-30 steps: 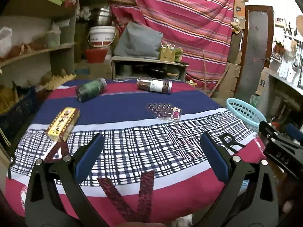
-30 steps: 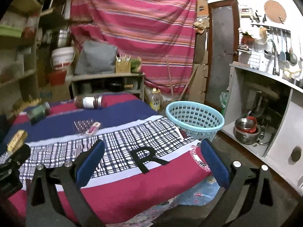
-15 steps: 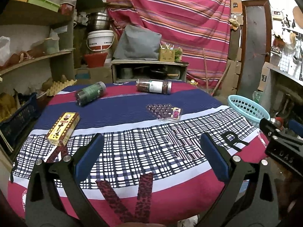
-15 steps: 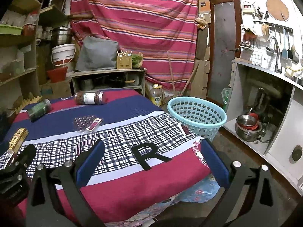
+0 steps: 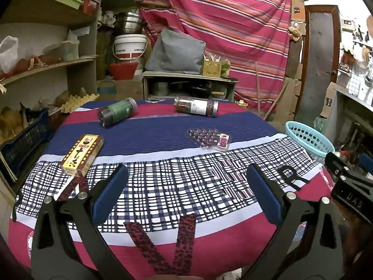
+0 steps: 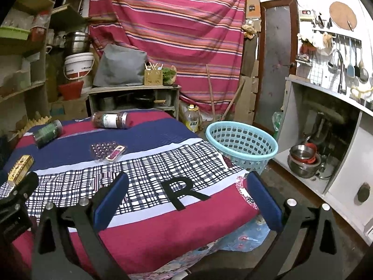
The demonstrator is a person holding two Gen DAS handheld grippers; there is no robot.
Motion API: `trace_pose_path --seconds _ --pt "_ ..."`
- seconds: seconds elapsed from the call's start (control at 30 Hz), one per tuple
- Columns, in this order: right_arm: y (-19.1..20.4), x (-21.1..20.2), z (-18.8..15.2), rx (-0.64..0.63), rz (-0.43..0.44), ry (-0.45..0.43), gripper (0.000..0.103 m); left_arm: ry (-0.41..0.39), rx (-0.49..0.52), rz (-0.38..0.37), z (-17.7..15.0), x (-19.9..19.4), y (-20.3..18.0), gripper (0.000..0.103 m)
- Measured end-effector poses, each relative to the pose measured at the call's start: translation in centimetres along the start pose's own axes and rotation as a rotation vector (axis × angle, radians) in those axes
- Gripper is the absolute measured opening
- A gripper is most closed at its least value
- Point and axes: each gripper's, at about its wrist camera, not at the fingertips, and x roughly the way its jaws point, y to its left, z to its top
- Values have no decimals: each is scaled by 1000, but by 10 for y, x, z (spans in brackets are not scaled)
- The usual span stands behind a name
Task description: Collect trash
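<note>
Looking along the left gripper (image 5: 186,189), jaws spread wide and empty, four pieces of trash lie apart on the cloth-covered table (image 5: 163,186): one yellow carton (image 5: 81,155), one green-labelled jar (image 5: 117,114), one brown jar (image 5: 195,106), one blister pack (image 5: 209,138). Only the right view shows the turquoise basket (image 6: 242,145) whole, standing on the floor just beside the table, with steel bowls (image 6: 303,161) in a cupboard. The right gripper (image 6: 187,192) is likewise wide open, holding nothing.
</note>
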Motion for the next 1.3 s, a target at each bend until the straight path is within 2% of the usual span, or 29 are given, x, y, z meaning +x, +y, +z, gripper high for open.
trace_pose_path --seconds 1.3 --pt "8 -2 -1 -4 -12 0 99 1 -17 -9 0 -2 0 98"
